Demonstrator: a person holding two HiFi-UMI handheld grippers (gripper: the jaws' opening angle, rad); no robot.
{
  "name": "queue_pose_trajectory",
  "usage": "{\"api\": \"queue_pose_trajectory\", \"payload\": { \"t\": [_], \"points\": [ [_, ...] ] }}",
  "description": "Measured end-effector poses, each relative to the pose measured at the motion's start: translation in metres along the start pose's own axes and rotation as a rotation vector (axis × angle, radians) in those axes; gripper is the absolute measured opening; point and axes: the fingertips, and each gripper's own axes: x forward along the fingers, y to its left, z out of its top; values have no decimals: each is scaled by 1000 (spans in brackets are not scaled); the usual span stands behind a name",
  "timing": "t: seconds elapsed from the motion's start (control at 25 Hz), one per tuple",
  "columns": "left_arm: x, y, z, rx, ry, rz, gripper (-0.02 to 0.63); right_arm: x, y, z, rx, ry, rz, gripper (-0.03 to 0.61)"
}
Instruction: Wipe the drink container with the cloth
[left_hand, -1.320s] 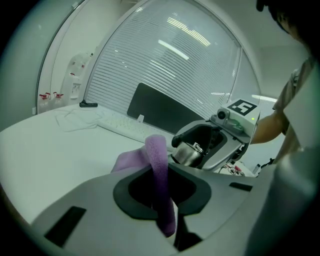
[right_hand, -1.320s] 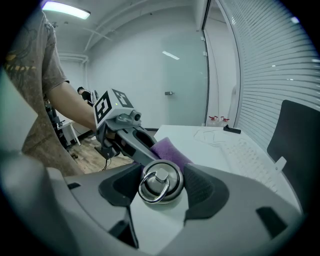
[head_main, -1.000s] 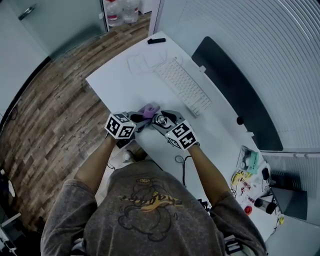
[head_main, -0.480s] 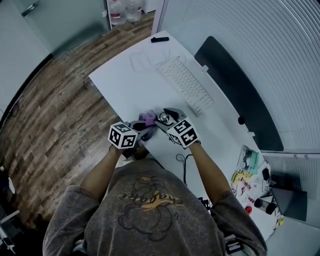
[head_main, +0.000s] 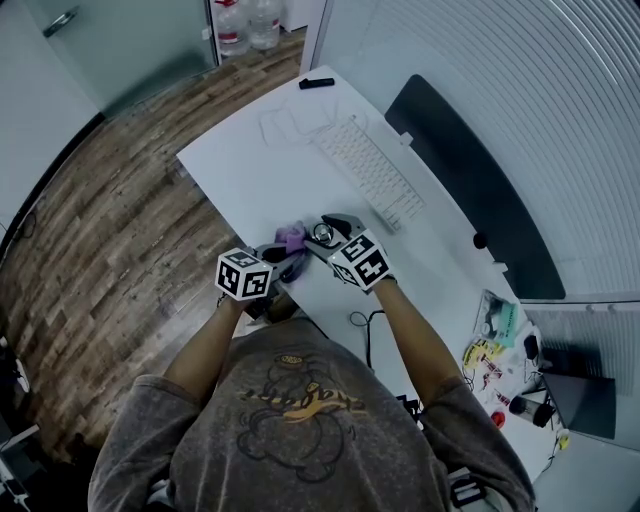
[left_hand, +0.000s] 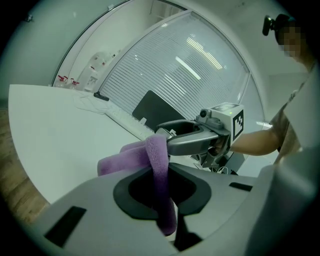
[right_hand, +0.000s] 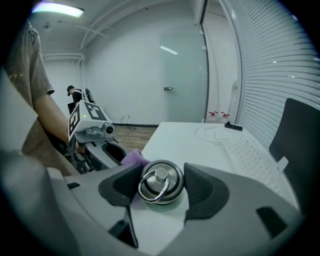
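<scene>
Head view: one cloth (head_main: 291, 238), one container (head_main: 322, 234)

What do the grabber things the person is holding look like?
The left gripper and right gripper are smooth grey plastic, with wide fingers padded in black. Each carries a white cube with black square markers. The person wears a grey short-sleeved T-shirt with a picture on it.

A white desk (head_main: 250, 170) runs diagonally across the centre of the head view, with a white keyboard (head_main: 365, 170) on it. Wood-plank floor (head_main: 110, 230) fills the left. White slatted blinds (head_main: 520, 80) cover the upper right. In the right gripper view, a frosted glass door (right_hand: 182, 80) stands at centre and a ceiling light (right_hand: 57, 9) glows at upper left.
</scene>
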Motion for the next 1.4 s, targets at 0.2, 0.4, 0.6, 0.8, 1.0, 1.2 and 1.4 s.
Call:
{"api": "queue_pose_trajectory", "payload": {
  "t": [0.2, 0.4, 0.6, 0.8, 1.0, 1.2, 1.4],
  "points": [
    [-3, 5, -1, -15, -3, 21, 52, -4, 4, 7, -108, 10, 54, 304],
    [-6, 7, -1, -20, -1, 30, 52, -18, 6, 5, -303, 80, 162, 351],
    [-5, 7, -2, -26, 0, 39, 52, -18, 4, -12, -480, 174, 268, 362],
    [-3, 7, -2, -25, 3, 48, 52, -12, 11, -15, -651, 212, 360, 340],
    [-4, 8, -2, -29, -5, 64, 52, -6, 24, -6, -759, 171, 438, 297],
    [-5, 7, -2, -39, -16, 77, 52, -2, 31, -6, -797, 170, 490, 275],
    [-6, 9, 0, -39, -22, 87, 52, 0, 29, -4, -757, 159, 474, 270]
  ]
}}
